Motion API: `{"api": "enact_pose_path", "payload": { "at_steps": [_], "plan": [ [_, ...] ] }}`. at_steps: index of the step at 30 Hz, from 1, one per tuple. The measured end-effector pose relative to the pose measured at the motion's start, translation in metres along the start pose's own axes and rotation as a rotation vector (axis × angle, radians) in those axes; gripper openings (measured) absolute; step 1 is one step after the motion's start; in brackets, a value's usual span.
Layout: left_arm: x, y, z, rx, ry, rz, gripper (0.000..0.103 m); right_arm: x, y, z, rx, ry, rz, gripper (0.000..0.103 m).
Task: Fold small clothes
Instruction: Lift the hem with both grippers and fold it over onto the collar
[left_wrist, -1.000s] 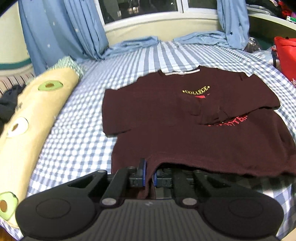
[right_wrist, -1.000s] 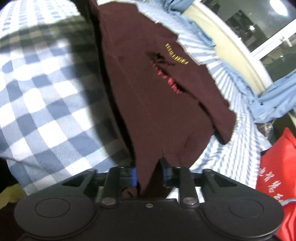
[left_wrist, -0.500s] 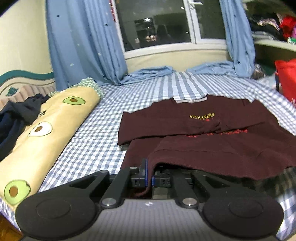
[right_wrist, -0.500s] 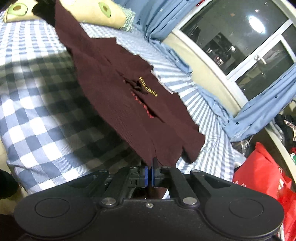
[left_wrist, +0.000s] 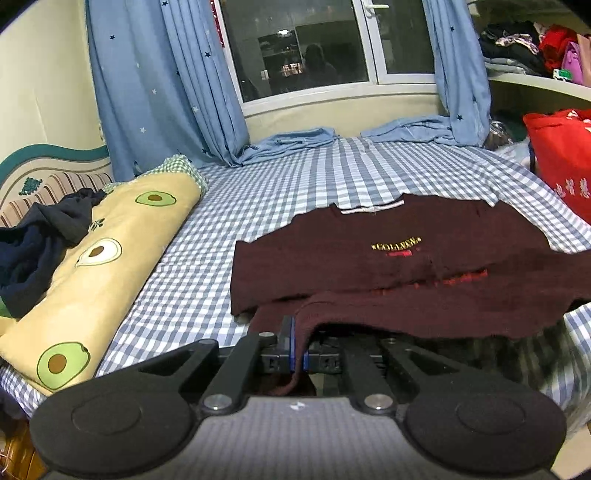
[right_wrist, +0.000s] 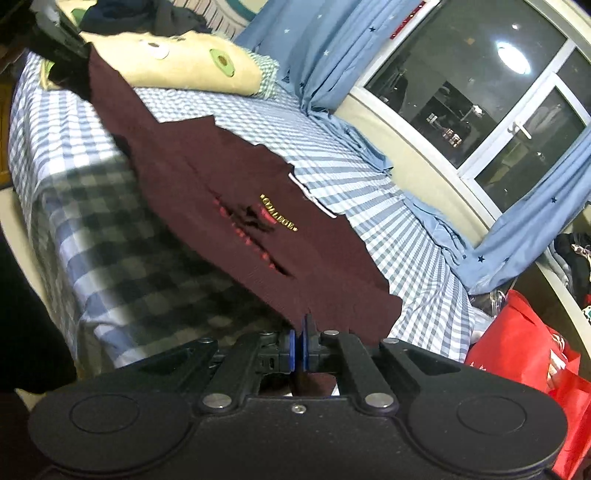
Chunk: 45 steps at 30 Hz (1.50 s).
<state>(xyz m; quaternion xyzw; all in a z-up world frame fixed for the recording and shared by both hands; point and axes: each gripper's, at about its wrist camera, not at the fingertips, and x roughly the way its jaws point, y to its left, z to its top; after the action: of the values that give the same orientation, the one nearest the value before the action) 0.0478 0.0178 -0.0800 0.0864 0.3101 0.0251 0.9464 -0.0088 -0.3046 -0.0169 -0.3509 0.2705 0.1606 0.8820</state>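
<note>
A dark maroon sweater (left_wrist: 388, 266) with gold "COLLEGE" lettering lies on the blue-checked bed (left_wrist: 295, 184), collar toward the window, sleeves folded across the chest. Its bottom hem is lifted off the sheet. My left gripper (left_wrist: 298, 347) is shut on the hem's left corner, cloth pinched between the blue pads. In the right wrist view the sweater (right_wrist: 229, 192) stretches away from my right gripper (right_wrist: 303, 343), which is shut on the hem's other corner. The left gripper (right_wrist: 62, 40) shows at the far top left, holding the far corner.
A rolled avocado-print quilt (left_wrist: 99, 266) with dark clothes (left_wrist: 33, 251) on it lies along the bed's left side. Blue curtains (left_wrist: 162, 85) and a window are beyond the bed. A red bag (left_wrist: 561, 162) stands at the right. The bed's near edge (right_wrist: 48, 229) drops off.
Both grippers have risen and pulled back with the hem pinched, lifting the sweater's lower edge off the bed. The views now take in the window and curtains.
</note>
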Motion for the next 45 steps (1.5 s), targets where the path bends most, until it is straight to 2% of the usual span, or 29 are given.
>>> {"api": "enact_pose_path", "payload": {
  "at_steps": [5, 10, 13, 17, 22, 26, 31, 40, 45],
  "plan": [
    [0.017, 0.007, 0.037, -0.041, -0.032, -0.016, 0.003, 0.020, -0.022, 0.019, 0.033, -0.043, -0.040, 0.002],
    [0.048, 0.011, 0.094, -0.008, -0.081, -0.019, 0.003, 0.051, -0.062, 0.054, 0.060, -0.106, -0.119, 0.002],
    [0.078, 0.013, 0.130, 0.003, -0.079, -0.039, 0.003, 0.078, -0.089, 0.075, 0.083, -0.117, -0.146, 0.002],
    [0.135, 0.011, 0.171, 0.022, -0.028, -0.058, 0.003, 0.134, -0.118, 0.103, 0.069, -0.108, -0.168, 0.002],
    [0.216, 0.007, 0.202, 0.057, 0.053, -0.082, 0.003, 0.215, -0.144, 0.127, 0.076, -0.031, -0.148, 0.002],
    [0.276, 0.000, 0.215, 0.107, 0.112, -0.105, 0.003, 0.275, -0.153, 0.140, 0.076, 0.049, -0.132, 0.002],
    [0.339, -0.004, 0.219, 0.136, 0.193, -0.142, 0.003, 0.328, -0.156, 0.148, 0.094, 0.125, -0.113, 0.002],
    [0.438, -0.007, 0.217, 0.114, 0.329, -0.223, 0.003, 0.416, -0.161, 0.152, 0.148, 0.265, -0.074, 0.003],
    [0.480, -0.010, 0.209, 0.100, 0.395, -0.242, 0.003, 0.455, -0.157, 0.150, 0.189, 0.339, -0.053, 0.003]
  ]
}}
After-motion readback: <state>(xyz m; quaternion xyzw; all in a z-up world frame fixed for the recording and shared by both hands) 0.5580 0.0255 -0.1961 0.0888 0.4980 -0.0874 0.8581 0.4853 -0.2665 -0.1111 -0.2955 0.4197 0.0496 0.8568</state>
